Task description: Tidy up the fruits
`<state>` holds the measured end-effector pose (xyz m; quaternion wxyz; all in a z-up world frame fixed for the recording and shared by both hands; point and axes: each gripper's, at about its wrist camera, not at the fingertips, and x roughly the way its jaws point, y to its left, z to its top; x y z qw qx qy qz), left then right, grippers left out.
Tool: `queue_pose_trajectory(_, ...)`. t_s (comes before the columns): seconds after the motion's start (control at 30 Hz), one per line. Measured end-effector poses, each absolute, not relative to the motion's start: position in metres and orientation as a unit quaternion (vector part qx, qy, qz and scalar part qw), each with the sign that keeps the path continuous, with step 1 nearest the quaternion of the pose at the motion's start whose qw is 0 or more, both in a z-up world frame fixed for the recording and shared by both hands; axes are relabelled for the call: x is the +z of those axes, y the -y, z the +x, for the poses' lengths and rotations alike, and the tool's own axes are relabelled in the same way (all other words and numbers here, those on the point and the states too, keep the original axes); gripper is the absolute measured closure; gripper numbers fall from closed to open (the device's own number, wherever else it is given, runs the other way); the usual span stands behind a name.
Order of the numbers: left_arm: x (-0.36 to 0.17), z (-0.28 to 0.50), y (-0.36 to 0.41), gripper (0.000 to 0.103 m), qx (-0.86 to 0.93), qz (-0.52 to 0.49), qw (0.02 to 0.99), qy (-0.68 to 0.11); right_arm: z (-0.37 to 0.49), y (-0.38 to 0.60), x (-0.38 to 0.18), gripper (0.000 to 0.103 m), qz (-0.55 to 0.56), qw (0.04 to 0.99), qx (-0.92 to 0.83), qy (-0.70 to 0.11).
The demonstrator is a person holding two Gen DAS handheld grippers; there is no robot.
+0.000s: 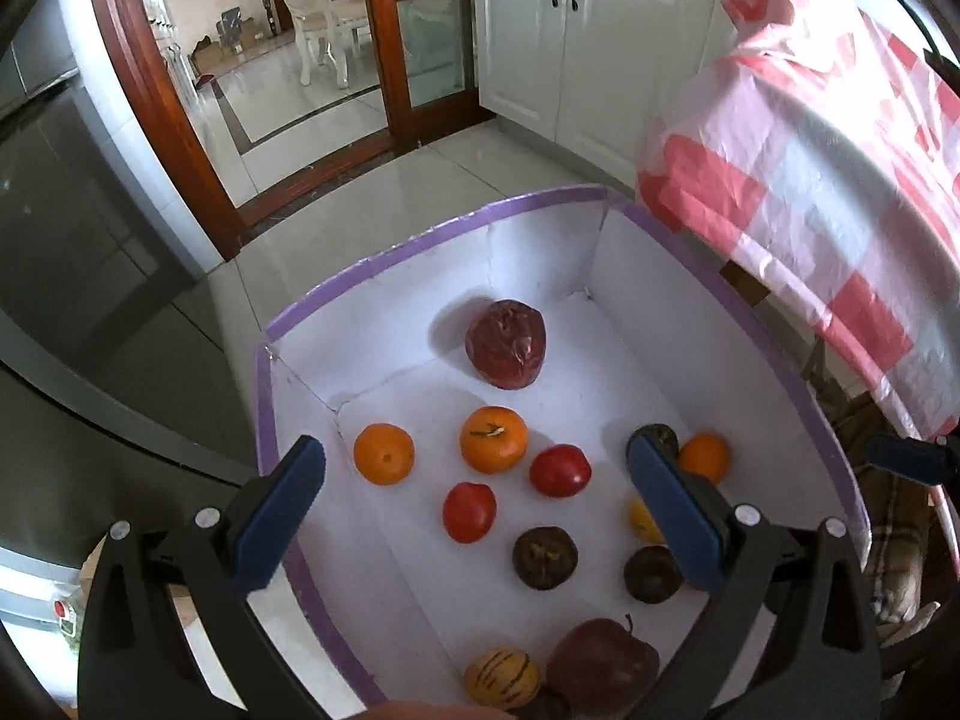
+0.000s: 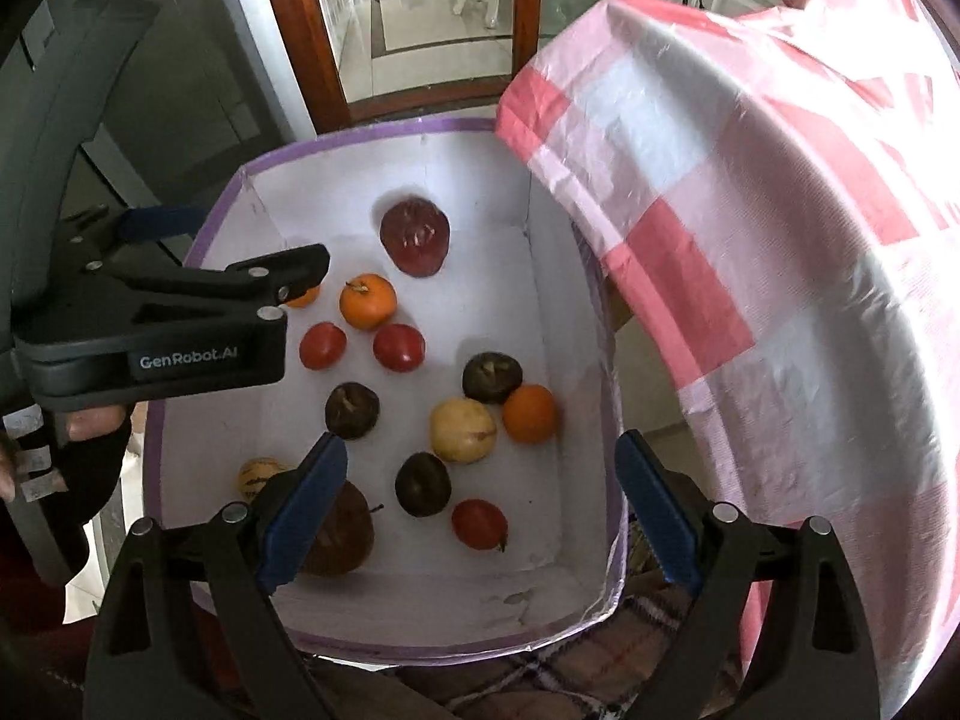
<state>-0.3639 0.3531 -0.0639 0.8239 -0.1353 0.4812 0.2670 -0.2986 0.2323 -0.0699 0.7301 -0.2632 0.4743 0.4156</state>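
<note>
A white box with a purple rim [image 1: 420,234] [image 2: 336,138] holds several loose fruits: oranges [image 1: 493,439] [image 2: 367,300], red tomatoes [image 1: 559,470] [image 2: 398,347], dark mangosteens [image 1: 545,557] [image 2: 351,410], a wrapped red fruit [image 1: 506,343] [image 2: 415,235], a yellow melon [image 2: 462,430], a striped melon [image 1: 501,677] and a dark red apple [image 1: 602,665] [image 2: 342,531]. My left gripper [image 1: 474,516] is open and empty above the box's left part; it also shows in the right wrist view [image 2: 252,276]. My right gripper [image 2: 480,510] is open and empty above the box's near edge.
A table under a red and white checked cloth [image 1: 810,180] [image 2: 750,240] stands right of the box. White cabinets [image 1: 570,30] and a wooden glass door [image 1: 360,60] are beyond. A plaid cloth [image 2: 540,678] lies under the box's near side.
</note>
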Motion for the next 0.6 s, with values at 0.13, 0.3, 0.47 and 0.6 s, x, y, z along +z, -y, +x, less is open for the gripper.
queue_pose_trajectory(0.13, -0.069, -0.367, -0.353, 0.001, 0.264, -0.138, 0.822, -0.485, -0.303, -0.234, -0.074, 0.015, -0.272, 0.725, 0.418, -0.474)
queue_pose_trajectory(0.3, -0.072, -0.367, -0.356, 0.001, 0.262, -0.141, 0.820, -0.489, -0.306, -0.237, -0.081, 0.015, -0.278, 0.722, 0.421, -0.474)
queue_pose_trajectory(0.47, -0.072, -0.366, -0.357, 0.001, 0.260, -0.141, 0.820, -0.490, -0.308, -0.236, -0.083, 0.015, -0.282, 0.720, 0.421, -0.475)
queue_pose_trajectory(0.6, -0.075, -0.366, -0.357, 0.001, 0.258, -0.141, 0.819, -0.493, -0.308, -0.236, -0.086, 0.015, -0.284, 0.718, 0.420, -0.477)
